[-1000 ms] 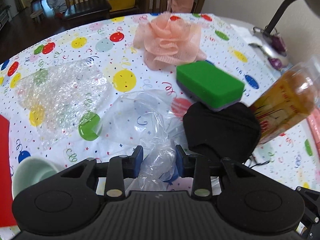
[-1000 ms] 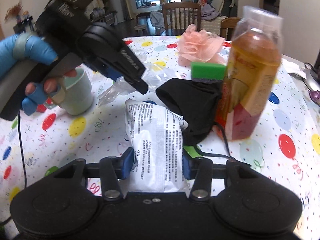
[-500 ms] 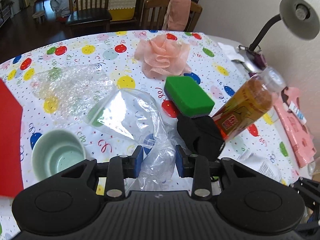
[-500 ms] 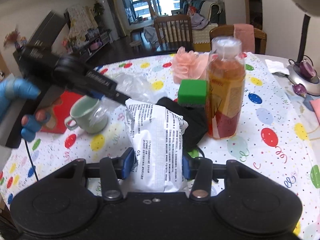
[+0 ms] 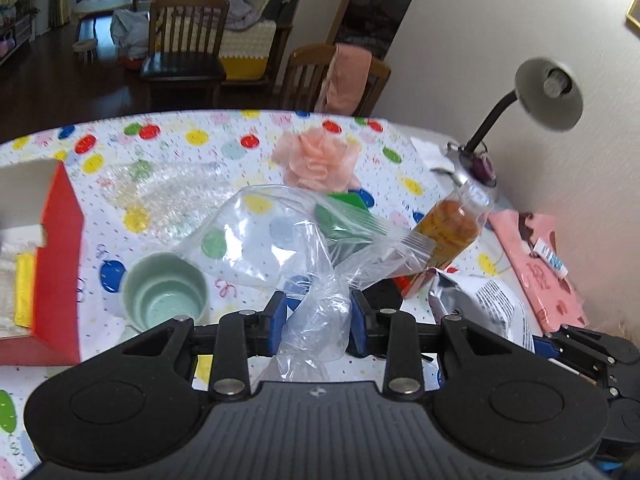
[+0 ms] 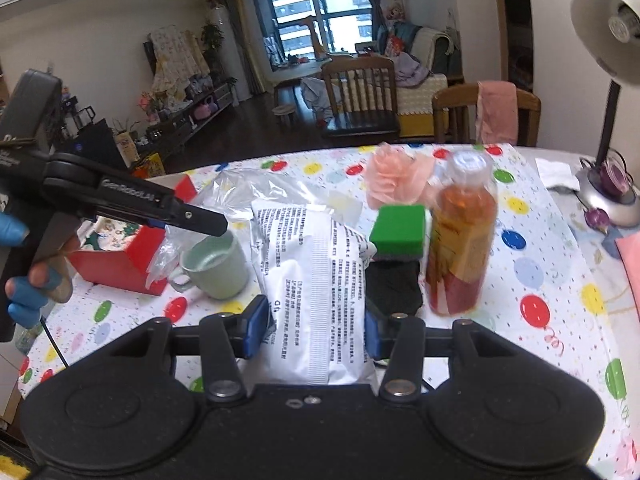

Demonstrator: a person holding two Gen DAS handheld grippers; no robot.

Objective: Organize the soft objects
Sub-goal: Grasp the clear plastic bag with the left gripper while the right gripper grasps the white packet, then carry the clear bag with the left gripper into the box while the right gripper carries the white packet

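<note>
Your left gripper [image 5: 318, 318] pointed steeply downward, blue pads pinching a crumpled clear plastic zip bag [image 5: 304, 248]. Your right gripper [image 6: 316, 330], similarly tilted, clamped a white printed soft packet [image 6: 310, 280].

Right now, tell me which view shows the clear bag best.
The left wrist view. There the clear bag fills the middle, its bunched neck pinched in the left tongs and its zip strip showing. The right wrist view shows only part of it, behind the left tongs and the white packet.
</note>
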